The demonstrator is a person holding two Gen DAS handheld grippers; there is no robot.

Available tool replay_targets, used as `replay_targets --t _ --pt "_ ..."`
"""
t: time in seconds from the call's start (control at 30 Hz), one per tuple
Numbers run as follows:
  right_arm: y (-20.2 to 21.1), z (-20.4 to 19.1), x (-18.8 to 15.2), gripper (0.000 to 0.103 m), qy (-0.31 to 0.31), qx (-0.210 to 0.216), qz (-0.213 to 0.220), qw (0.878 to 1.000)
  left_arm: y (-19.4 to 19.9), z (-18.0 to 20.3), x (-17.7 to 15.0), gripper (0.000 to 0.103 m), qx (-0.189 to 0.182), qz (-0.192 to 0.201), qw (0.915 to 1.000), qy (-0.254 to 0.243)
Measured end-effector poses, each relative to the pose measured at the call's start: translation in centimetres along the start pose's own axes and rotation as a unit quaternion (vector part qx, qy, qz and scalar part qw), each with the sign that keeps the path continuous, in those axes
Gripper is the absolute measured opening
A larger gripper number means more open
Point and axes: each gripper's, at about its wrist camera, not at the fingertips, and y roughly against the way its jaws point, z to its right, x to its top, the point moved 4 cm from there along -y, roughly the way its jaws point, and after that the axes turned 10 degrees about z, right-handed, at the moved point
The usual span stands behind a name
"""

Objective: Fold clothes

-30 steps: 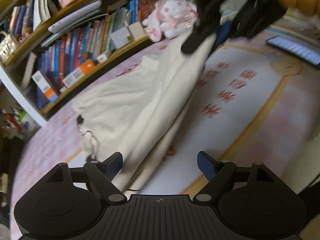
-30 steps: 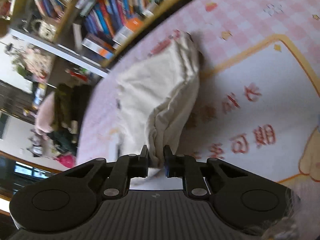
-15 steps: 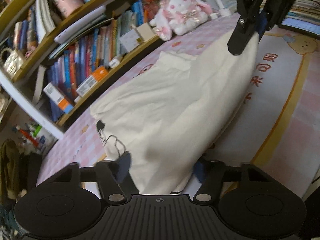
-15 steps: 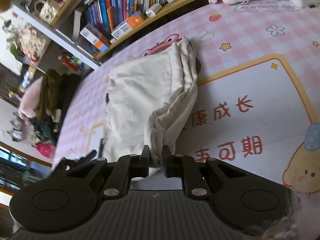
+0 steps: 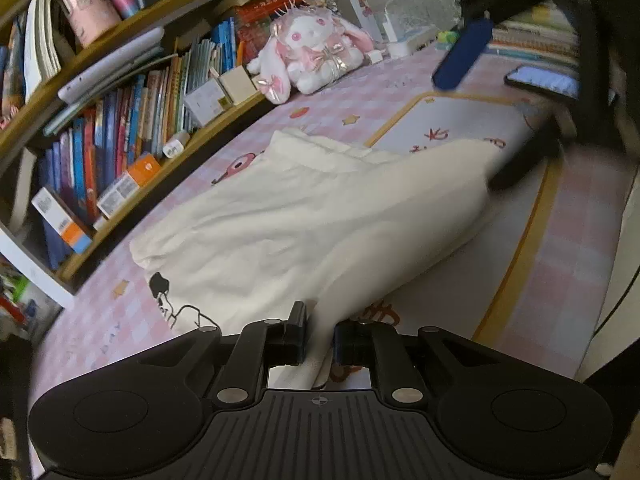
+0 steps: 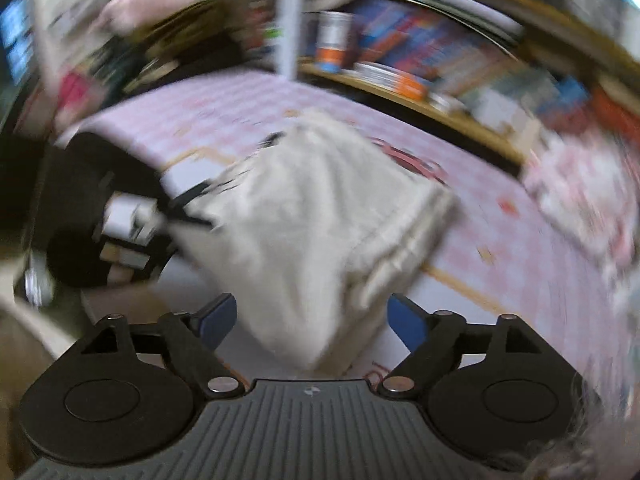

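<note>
Left gripper (image 5: 319, 340): one, jaws closing on a fold of one cream garment (image 5: 304, 216) lying on one pink checked mat (image 5: 560, 248); right gripper (image 6: 310, 324): one, jaws opening, cloth loose between; one plush rabbit (image 5: 316, 52) beyond.

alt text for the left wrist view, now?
The left gripper, jaws closing, pinches the near edge of a cream garment spread on a pink checked mat. A bookshelf and plush bunny sit behind.

Bookshelf (image 5: 120, 128) and plush rabbit (image 5: 316, 56) beyond garment (image 5: 320, 216)
</note>
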Motion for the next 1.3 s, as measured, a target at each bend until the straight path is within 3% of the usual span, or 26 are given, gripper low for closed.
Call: replay_targets --t 0.2,0.3,0.4,0.47,0.57,0.63,0.87,1.17,1.23,1.3 --pt "-3.6 -4.2 -0.7 0.084 0.121 0.023 -0.006 0.992 0.0 -0.5 -0.1 0.013 -0.015 0.003 0.9997 0.019" --pt "-5.6 -5.3 -1.4 0.083 0.152 0.003 -0.012 0.988 0.2 -0.5 -0.3 0.013 -0.018 0.004 0.9996 0.023" --pt "-7.0 -5.5 -2.1 0.075 0.187 -0.033 -0.022 0.982 0.3 -0.2 -0.6 0.014 -0.018 0.004 0.9996 0.019" --pt "-7.3 -5.0 -2.6 0.044 0.205 -0.054 -0.031 0.977 0.4 0.1 -0.9 0.017 -0.016 0.003 0.9998 0.011" --pt "-7.1 -4.2 -2.7 0.02 0.218 -0.063 -0.036 0.973 0.5 0.9 -1.3 0.02 -0.003 0.004 0.9999 -0.011" --pt "-6.7 -4.2 -2.3 0.011 0.226 -0.064 -0.03 0.972 0.5 1.4 -1.6 0.02 0.011 0.005 0.9995 -0.029" --pt "-5.8 -4.2 -0.8 0.01 0.242 -0.075 -0.013 0.967 1.0 1.6 -3.1 0.023 0.047 -0.01 0.9968 -0.064" --pt "-6.1 -4.0 -2.0 0.011 0.245 -0.066 -0.028 0.967 1.4 0.8 -4.0 0.023 0.066 -0.019 0.9942 -0.083" --pt "-6.2 -4.2 -2.5 0.015 0.248 -0.068 -0.031 0.966 1.3 0.9 -4.0 0.023 0.068 -0.019 0.9935 -0.089" --pt "-6.4 -4.3 -3.1 0.027 0.255 -0.074 -0.036 0.963 1.2 1.1 -4.1 0.023 0.071 -0.017 0.9922 -0.1"
